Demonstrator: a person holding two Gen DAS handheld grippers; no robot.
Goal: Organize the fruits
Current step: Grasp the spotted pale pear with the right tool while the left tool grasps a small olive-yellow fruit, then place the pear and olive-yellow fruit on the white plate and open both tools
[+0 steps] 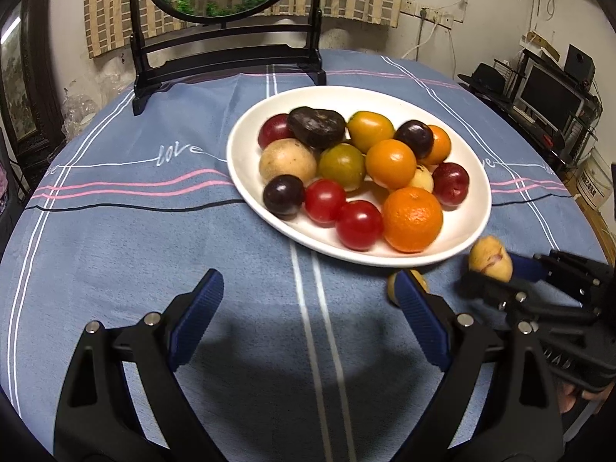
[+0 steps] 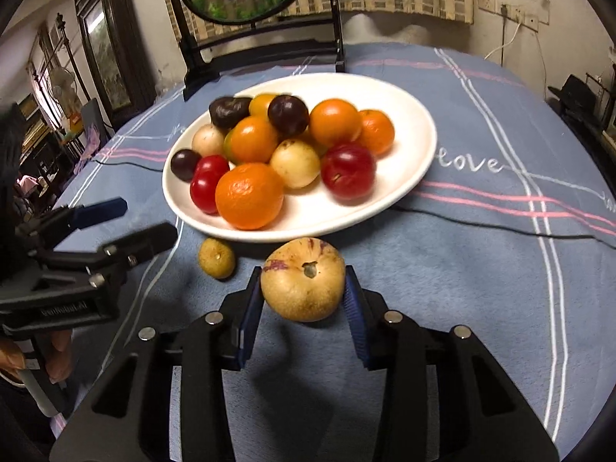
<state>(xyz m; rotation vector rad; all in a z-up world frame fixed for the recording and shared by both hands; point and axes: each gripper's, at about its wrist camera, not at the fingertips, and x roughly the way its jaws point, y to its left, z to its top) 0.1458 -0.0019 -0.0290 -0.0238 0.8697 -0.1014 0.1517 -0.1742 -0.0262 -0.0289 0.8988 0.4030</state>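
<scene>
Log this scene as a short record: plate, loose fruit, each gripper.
plate: white oval plate piled with oranges, red and dark plums, pale yellow fruit
held fruit: tan purple-streaked fruit, between the right gripper pads
loose fruit: small yellow-green fruit on the blue tablecloth, beside the plate
left gripper: open, empty

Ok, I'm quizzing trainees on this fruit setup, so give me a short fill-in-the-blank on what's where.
1. The right gripper has its fingers closed on a ____ fruit with purple streaks.
2. The left gripper holds ____.
3. The small brown fruit lies on the ____, beside the plate.

Missing words: tan; nothing; tablecloth
</scene>
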